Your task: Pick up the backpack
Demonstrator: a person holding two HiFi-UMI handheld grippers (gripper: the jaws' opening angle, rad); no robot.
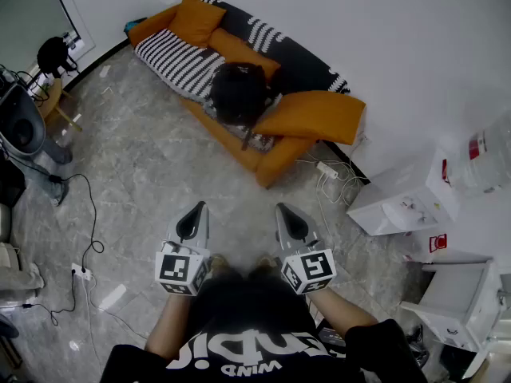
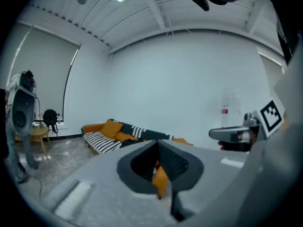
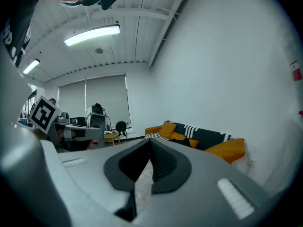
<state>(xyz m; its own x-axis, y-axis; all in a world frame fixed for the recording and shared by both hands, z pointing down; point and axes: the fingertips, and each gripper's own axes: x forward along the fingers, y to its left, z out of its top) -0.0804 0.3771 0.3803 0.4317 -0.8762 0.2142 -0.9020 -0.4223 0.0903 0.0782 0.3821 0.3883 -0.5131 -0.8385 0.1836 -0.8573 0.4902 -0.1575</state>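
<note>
Black backpack (image 1: 238, 92) lies mid-seat on sofa (image 1: 275, 159), strap (image 1: 247, 138) trailing toward the front edge, well apart from left claw (image 1: 198, 210) & right claw (image 1: 283, 211), both closed & empty; prob. soft, slumping fabric, so best gripped by a strap, not the body.

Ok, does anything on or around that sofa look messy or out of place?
Mildly: the black backpack lies slumped on the sofa seat, and a white power strip with loose cables sprawls on the floor by its near end.
</note>
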